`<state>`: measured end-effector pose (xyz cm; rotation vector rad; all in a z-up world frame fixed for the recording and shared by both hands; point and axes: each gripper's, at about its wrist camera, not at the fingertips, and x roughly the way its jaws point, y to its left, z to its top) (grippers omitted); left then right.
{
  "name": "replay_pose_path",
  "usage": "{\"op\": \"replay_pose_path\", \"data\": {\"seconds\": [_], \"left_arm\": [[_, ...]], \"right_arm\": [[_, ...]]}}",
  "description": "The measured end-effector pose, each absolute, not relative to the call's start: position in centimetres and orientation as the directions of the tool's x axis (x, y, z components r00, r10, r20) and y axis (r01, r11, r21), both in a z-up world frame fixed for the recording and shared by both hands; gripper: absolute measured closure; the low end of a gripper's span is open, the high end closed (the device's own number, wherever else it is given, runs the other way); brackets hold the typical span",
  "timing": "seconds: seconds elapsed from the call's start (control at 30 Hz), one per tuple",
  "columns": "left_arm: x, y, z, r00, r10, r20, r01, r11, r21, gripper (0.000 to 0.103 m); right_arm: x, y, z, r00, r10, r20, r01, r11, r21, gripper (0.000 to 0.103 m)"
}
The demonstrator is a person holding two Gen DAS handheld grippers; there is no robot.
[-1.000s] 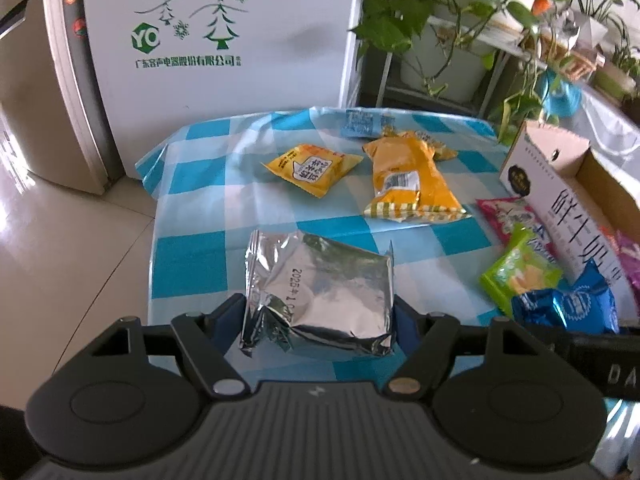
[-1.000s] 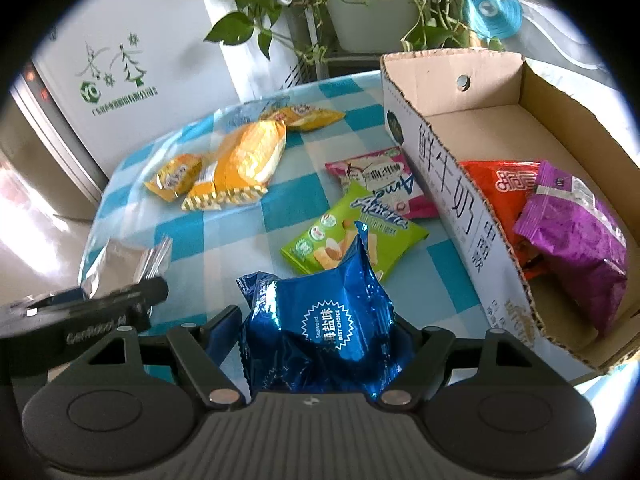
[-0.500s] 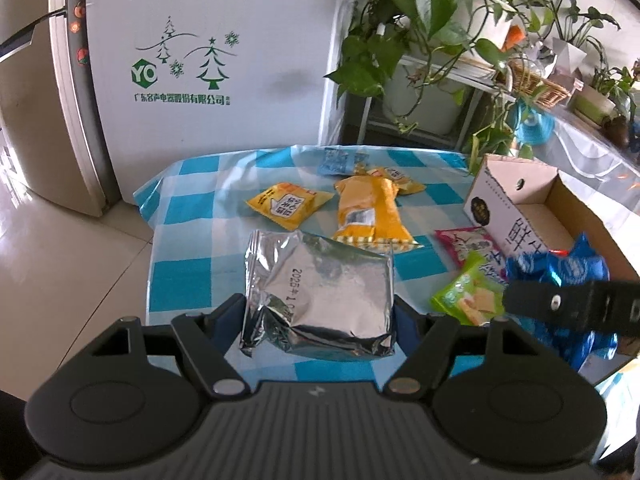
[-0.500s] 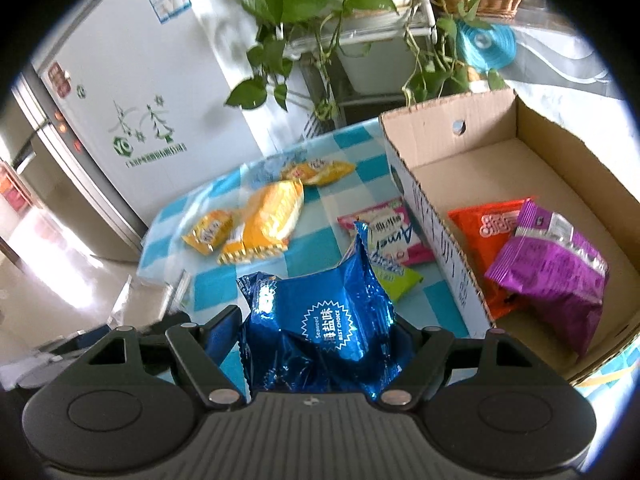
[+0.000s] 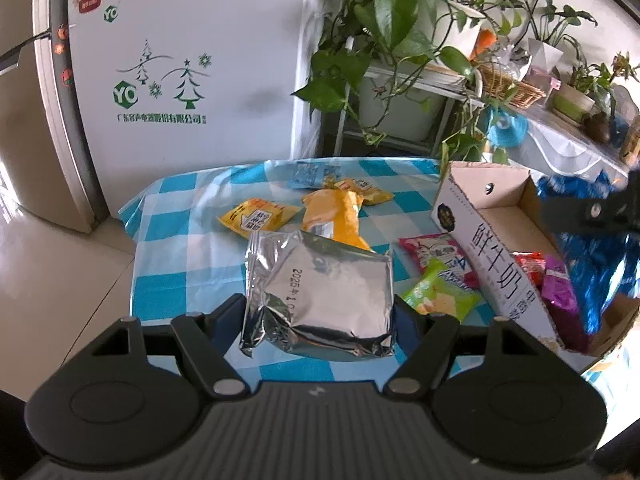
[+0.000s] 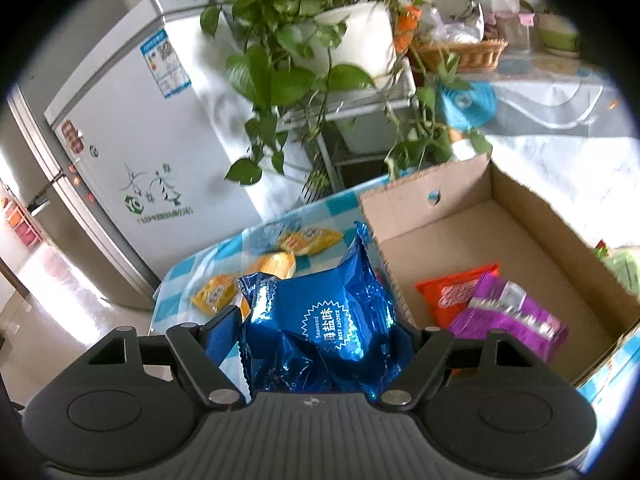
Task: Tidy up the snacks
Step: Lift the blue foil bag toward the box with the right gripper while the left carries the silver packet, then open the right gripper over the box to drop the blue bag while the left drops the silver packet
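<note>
Snacks are lying partly on the desk [image 5: 168, 264], partly in the cardboard box [image 6: 452, 248], and two are being held in the air. The left gripper [image 5: 320, 312] is clenching a silver foil packet [image 5: 320, 292] between its jaws, above the near part of the checked blue cloth. The right gripper [image 6: 316, 324] is grasping a blue seaweed snack bag [image 6: 320, 316], and its jaws are pressing on both sides of the bag; it is hanging near the box's left wall, at about 9 o'clock from the box's inside.

In the box an orange packet [image 6: 448, 288] and a purple packet [image 6: 516, 316] are lying touching each other, at about 3 o'clock from the blue bag. In the left wrist view, a green packet [image 5: 440, 296] and a pink packet [image 5: 432, 248] are lying on the cloth just beside the printed wall of the box, at 3 o'clock from the silver packet. At 12 o'clock from it a long yellow bag [image 5: 332, 216] is resting, with a small yellow packet [image 5: 256, 220] at 11 o'clock. Farther away, a white freezer [image 5: 180, 60] and potted plants [image 5: 384, 12] are standing behind the desk.
</note>
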<state>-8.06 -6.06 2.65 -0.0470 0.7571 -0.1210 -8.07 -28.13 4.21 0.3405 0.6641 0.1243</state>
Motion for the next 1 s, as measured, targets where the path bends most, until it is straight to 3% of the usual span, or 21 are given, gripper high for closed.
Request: {"op": "replay_pose_path", "data": {"seconds": [0.2, 0.63, 1.0], "left_arm": [[-8.2, -7.4, 3.6, 0.728, -0.147, -0.669, 0.122, 0.989, -0.085, 0.028], [-7.0, -13.6, 5.4, 0.714, -0.263, -0.649, 0.249, 0.962, -0.116, 0.028], [-5.6, -20.6, 6.2, 0.685, -0.368, -0.629, 0.367, 0.920, -0.139, 0.028]], "right_arm": [[-7.9, -30.4, 5.7, 0.805, 0.219, -0.552, -0.012, 0.935, 0.354, 0.021], [-5.8, -35.3, 6.5, 0.797, 0.164, -0.581, 0.043, 0.945, 0.325, 0.021], [-4.2, -40.1, 6.4, 0.802, 0.129, -0.583, 0.142, 0.907, 0.397, 0.021]]}}
